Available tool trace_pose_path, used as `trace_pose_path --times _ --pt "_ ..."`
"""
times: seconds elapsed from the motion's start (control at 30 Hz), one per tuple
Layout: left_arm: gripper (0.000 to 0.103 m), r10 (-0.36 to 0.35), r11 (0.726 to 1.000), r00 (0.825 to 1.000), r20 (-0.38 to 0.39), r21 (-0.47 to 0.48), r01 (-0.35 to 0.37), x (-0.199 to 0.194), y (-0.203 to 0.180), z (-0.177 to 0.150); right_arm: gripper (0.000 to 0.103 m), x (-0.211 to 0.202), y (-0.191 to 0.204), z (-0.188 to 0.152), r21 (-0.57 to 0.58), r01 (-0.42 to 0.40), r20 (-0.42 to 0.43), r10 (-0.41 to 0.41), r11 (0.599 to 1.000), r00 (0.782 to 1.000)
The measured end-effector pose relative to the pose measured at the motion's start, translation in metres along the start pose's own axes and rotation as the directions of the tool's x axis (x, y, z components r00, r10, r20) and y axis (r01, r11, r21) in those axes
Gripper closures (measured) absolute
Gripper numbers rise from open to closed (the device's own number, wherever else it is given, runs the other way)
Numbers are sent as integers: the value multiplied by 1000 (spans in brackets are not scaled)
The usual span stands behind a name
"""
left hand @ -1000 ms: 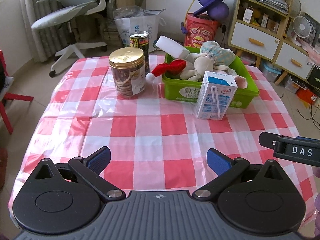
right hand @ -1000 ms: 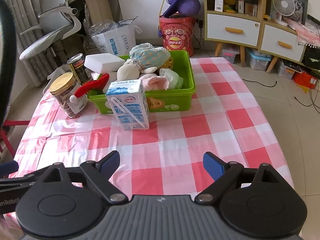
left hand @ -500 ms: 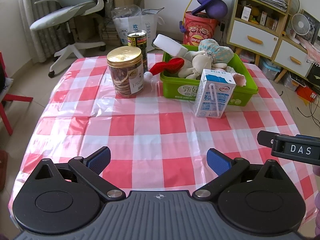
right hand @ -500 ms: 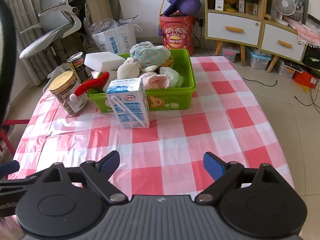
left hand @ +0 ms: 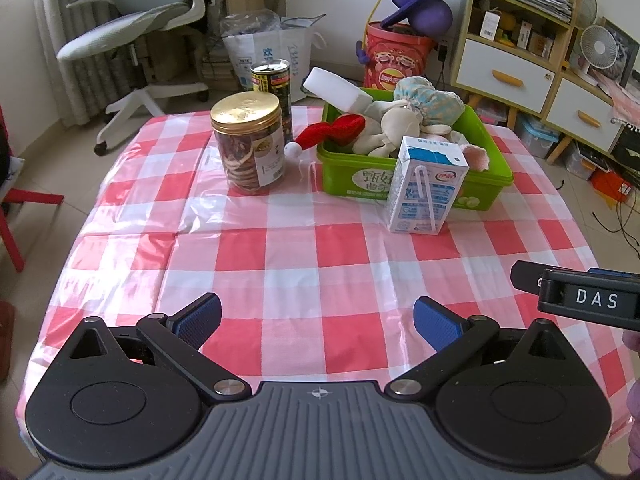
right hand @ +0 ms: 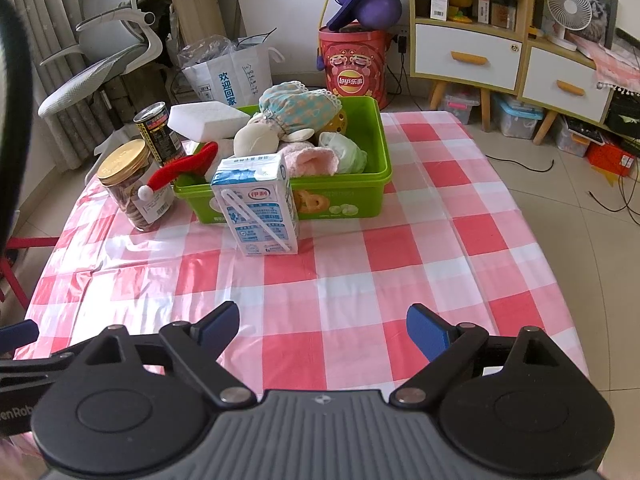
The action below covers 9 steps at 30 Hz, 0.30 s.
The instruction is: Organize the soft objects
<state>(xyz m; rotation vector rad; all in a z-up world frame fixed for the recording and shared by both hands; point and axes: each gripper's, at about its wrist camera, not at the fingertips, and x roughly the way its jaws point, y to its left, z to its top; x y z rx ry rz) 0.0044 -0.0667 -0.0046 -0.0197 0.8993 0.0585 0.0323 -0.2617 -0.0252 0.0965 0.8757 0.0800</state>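
Two hand-held grippers hover over the near edge of the desk: the left hand-held gripper and the right hand-held gripper, each with both blue-padded fingers spread wide and nothing between them. Farther out stands one milk carton, touching the front wall of one green bin. The bin holds the soft things: one red Santa hat draped over its left rim, one plush rabbit, one white foam block. Left of the bin stand one gold-lidded jar and one can.
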Motion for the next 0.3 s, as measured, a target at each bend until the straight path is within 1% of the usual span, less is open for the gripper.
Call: trace_pose_path --times 0.3 --pt "5 -9 1000 1000 -15 17 9 2 -1 -1 27 0 0 0 -1 0 0 0 1000 1000"
